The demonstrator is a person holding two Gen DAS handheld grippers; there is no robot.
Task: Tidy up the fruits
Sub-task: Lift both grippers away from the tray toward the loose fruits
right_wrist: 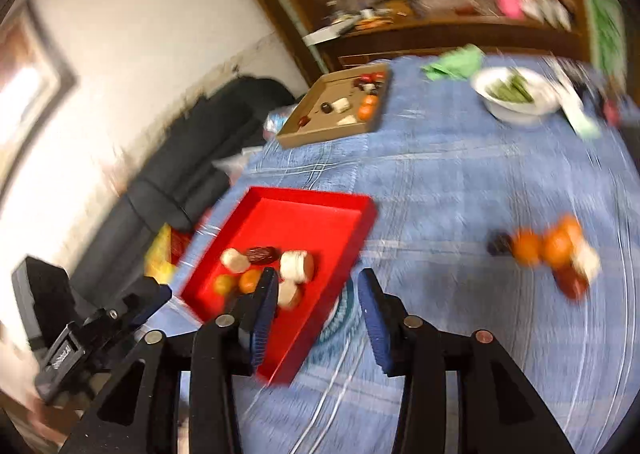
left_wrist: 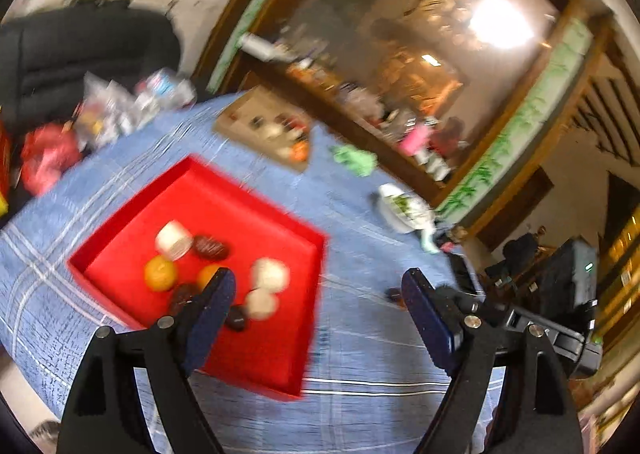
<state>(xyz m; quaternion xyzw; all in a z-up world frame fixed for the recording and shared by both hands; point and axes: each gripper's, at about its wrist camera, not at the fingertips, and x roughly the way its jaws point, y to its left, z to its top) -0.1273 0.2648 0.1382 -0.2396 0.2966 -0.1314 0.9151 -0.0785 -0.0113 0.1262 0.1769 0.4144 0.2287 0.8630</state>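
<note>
Fruits sit in two groups on the blue checked tablecloth (right_wrist: 460,174). One group lies in the red tray (left_wrist: 256,206): from my left wrist view I count two oranges (left_wrist: 160,273), several pale round pieces (left_wrist: 270,274) and some dark brown ones (left_wrist: 211,247), all bunched toward the near end of the tray. Both views are blurred, so I cannot name the pale and dark pieces more closely.

The second group is loose on the cloth, well to the right of the tray in my right wrist view: a cluster of oranges (right_wrist: 544,246) with a dark piece (right_wrist: 499,243) touching its left side and a red piece (right_wrist: 572,281) on its near side.

Left gripper (left_wrist: 318,286): jaws wide apart, nothing between them; it hangs above the right near corner of the tray, left finger over the fruit, right finger over bare cloth.

Right gripper (right_wrist: 318,290): jaws apart, less wide, nothing held; it hangs over the right edge of the tray.

Far side of the table: a brown cardboard tray (right_wrist: 332,106) holding more small pieces, a green cloth (right_wrist: 456,62), and a white bowl (right_wrist: 516,94) with something green in it. A dark chair (right_wrist: 192,158) stands at the left.
</note>
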